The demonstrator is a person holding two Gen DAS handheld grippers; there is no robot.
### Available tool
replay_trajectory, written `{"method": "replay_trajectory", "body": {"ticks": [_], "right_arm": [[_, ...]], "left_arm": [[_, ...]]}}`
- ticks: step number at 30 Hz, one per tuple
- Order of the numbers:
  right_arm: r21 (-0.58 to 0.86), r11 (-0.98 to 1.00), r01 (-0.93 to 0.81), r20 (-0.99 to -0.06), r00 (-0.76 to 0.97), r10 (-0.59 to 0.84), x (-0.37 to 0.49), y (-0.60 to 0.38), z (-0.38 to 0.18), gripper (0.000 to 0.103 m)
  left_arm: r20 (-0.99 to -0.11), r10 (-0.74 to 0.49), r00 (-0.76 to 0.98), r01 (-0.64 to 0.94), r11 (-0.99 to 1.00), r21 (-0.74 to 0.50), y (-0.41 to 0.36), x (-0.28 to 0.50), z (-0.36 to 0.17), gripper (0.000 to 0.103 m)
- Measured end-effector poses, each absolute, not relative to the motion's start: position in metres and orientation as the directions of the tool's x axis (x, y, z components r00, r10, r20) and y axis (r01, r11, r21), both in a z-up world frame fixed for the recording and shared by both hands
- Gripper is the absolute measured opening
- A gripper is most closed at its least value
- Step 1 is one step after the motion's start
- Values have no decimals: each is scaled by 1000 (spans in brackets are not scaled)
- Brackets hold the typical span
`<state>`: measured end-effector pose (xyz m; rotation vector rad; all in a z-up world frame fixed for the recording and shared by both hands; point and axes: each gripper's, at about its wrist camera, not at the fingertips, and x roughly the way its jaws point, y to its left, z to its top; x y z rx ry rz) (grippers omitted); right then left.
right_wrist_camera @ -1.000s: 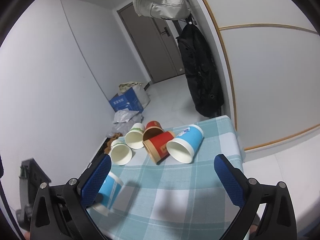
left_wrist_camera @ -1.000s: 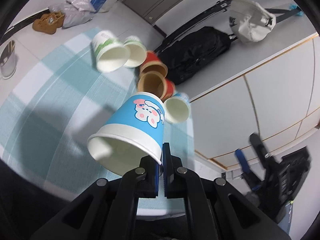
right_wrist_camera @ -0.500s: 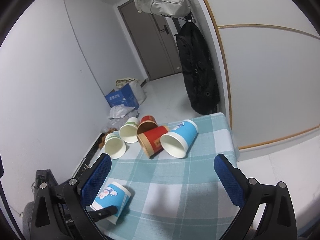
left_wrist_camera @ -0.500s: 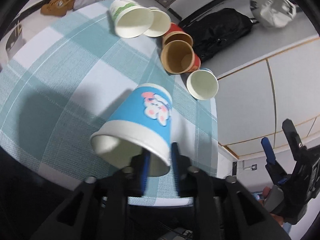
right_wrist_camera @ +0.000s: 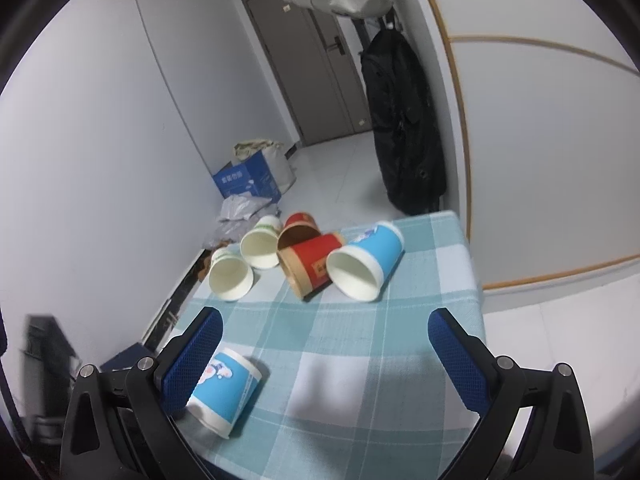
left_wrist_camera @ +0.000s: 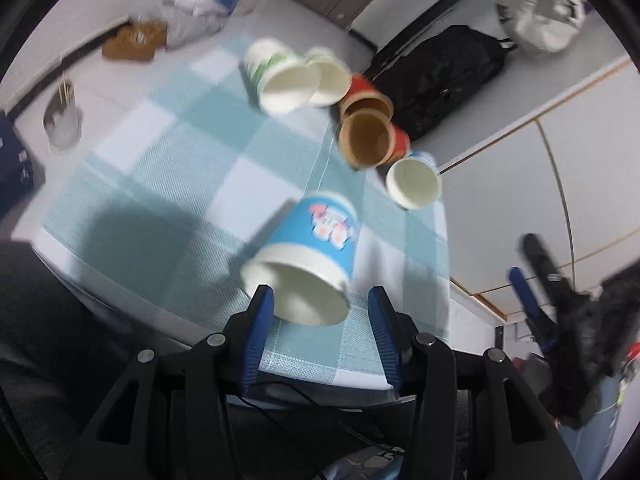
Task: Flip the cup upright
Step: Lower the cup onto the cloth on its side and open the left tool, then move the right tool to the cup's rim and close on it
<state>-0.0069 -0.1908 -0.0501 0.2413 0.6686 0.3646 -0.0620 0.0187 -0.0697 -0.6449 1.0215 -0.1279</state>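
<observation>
**Blue paper cup lying on its side between the left tongs**

Blue-and-white paper is what the left gripper (left_wrist_camera: 322,320) is facing: the cartoon-printed cup (left_wrist_camera: 308,260) is lying on its side near the front edge of the checked tablecloth (left_wrist_camera: 168,184), with its open mouth turned toward the camera and its closed base pointing away, toward the far cluster. The left gripper's blue fingers (left_wrist_camera: 260,320) are standing spread apart, one on either side of the rim, and neither appears to be pressing on the paper, though motion blur is softening the view.

From the right wrist view the same cup (right_wrist_camera: 224,384) is showing low at the left, partly behind the right gripper's left finger. The right gripper (right_wrist_camera: 324,356) is hovering wide open over bare cloth and holding nothing.

The coming move is hinging on one relation — the cup's long axis is running roughly along the left gripper's line of sight, mouth nearest, so the fingers are bracketing the rim and not the body. The left hand is clearly the nearer one, and closing across the rim, then rotating so the mouth faces up, looks like the natural approach.

Well apart at the far side, two white-and-green cups (left_wrist_camera: 280,80), two red cups (left_wrist_camera: 372,136) and another blue cup (right_wrist_camera: 366,264) are lying tipped over in a huddle — none upright.
</observation>
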Motion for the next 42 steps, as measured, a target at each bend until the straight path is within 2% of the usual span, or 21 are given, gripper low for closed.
{"method": "replay_trajectory", "body": {"ticks": [2,4,13,17,21,24,26,31,32,34,38,42], "right_arm": [[335,904,-267,-570,706,420,-7,-187,-53,103],[324,899,-295,-585,685,435,-8,-179,-53,103],[253,859,-445,-573,647,504,-28,-132,-42,103],[216,844,-491,-597,618,512,-35,-113,-44,103],[137,846,-516,-673,578,461,-40,-92,-56,91],[113,840,-530,-710,549,441,-45,-82,-68,88],[86,835,-544,-729,536,424,-49,-73,-75,87],[-14,815,-580,-763,533,366,-55,-50,-89,83],[-34,813,-582,-770,534,351,-55,-47,-91,80],[-80,809,-583,-781,541,312,-53,-39,-97,67],[-105,821,-561,-797,541,268,-46,-31,-109,55],[-119,837,-534,-796,555,240,-43,-29,-115,32]], "left_arm": [[-747,-375,549,-154,833,-532,21,-66,-55,47],[-746,-318,584,-137,868,-477,25,-66,-40,57],[-714,-78,696,-135,962,-236,56,-33,-10,58],[-708,-46,705,-162,961,-223,71,-23,-16,58],[-703,-9,712,-182,963,-197,83,-23,-31,58],[-703,-57,709,-209,935,-286,96,-20,-30,58],[-692,-37,721,-231,928,-291,101,-20,-26,58],[-713,-37,700,-257,919,-300,102,-15,-28,68],[-715,-32,699,-259,920,-295,102,-15,-29,68],[-717,-33,697,-260,919,-295,104,-14,-29,68],[-707,-17,707,-279,912,-301,112,-17,-26,68],[-680,-15,733,-262,916,-303,112,-20,-22,68]]}}
